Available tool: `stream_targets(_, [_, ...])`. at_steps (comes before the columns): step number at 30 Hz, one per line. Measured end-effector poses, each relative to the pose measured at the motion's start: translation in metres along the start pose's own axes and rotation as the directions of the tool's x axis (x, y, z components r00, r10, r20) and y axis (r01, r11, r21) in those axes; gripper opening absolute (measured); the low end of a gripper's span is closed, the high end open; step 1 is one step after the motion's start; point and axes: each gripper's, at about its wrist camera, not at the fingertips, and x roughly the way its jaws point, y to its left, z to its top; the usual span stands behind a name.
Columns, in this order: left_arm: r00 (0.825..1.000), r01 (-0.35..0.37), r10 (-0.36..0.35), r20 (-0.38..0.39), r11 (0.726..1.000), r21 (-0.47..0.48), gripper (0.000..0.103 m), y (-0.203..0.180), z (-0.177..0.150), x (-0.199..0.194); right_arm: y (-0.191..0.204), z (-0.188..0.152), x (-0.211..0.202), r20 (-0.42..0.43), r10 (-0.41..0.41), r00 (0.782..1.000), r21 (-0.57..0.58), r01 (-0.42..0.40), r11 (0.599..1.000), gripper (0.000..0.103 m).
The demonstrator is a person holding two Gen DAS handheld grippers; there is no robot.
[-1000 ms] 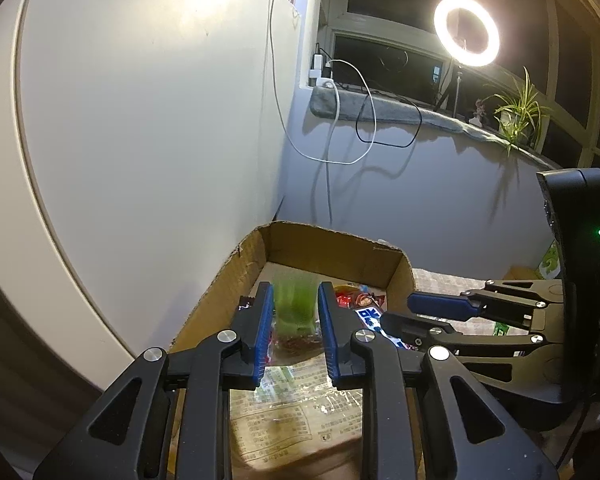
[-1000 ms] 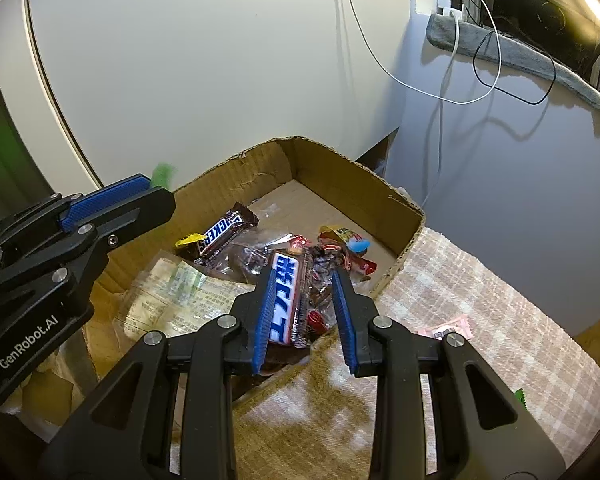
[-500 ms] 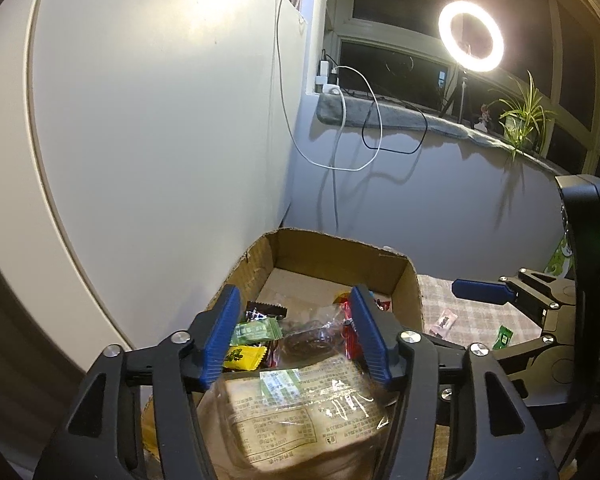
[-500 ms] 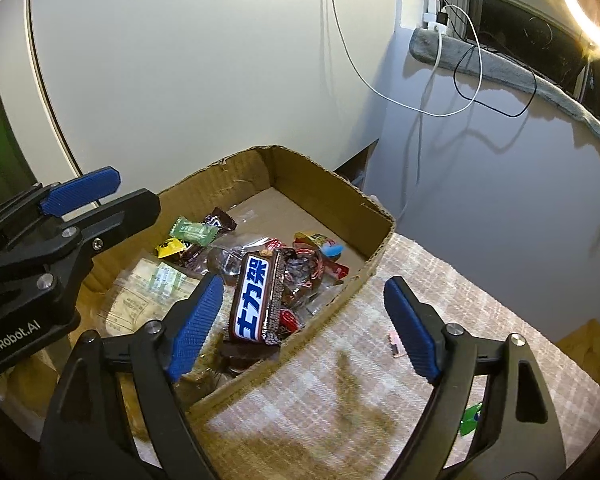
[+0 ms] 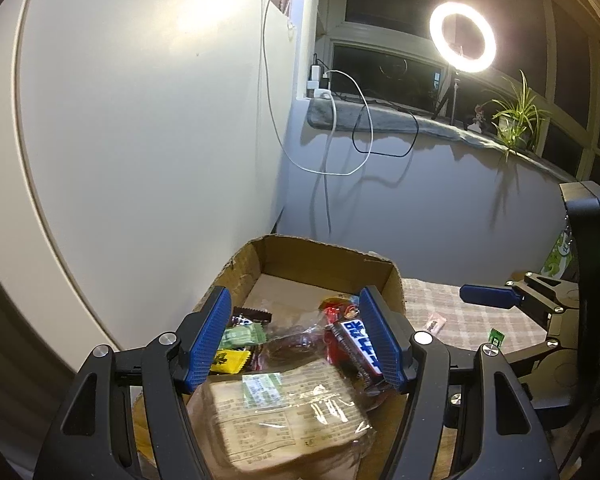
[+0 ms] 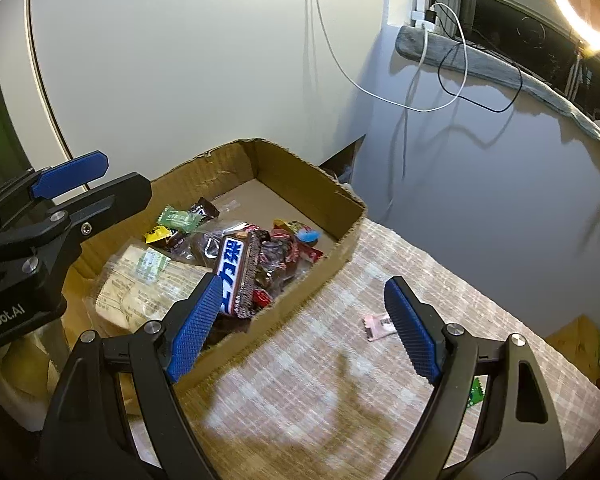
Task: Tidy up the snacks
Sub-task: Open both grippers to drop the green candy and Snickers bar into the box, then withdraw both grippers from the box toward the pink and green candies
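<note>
The blue-labelled chocolate bar lay in the cardboard box, its long axis pointing from the near wall toward the far corner, on top of other snacks. The left gripper had just been opening its jaws, with nothing between them; the right gripper stood wide open and empty. The box sat on a checked cloth on the counter, beside the white wall. A pink packet lay on the free cloth.

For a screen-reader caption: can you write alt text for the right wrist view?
The right gripper, jaws open and empty, hangs over a checked cloth beside a cardboard box of wrapped snacks, a blue-labelled chocolate bar on top. A pink packet lies on the cloth; the left gripper reaches in from the left.
</note>
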Motion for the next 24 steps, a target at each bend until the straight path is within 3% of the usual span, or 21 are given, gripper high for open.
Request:
stream_targets(13, [1.000,0.021,-0.021,-0.003,1.000,0.015,0.066,-0.018,0.003,0.004,-0.035,-0.014,-0.027,0.033,-0.045,0.998,0.033,0.044,0.998,0.085])
stream_targets(24, [0.997,0.082,-0.081,-0.016,0.994,0.074,0.066,-0.060,0.002,0.008,-0.085,-0.037,-0.049,0.049,-0.122,0.991,0.081,0.118,0.990,0.085])
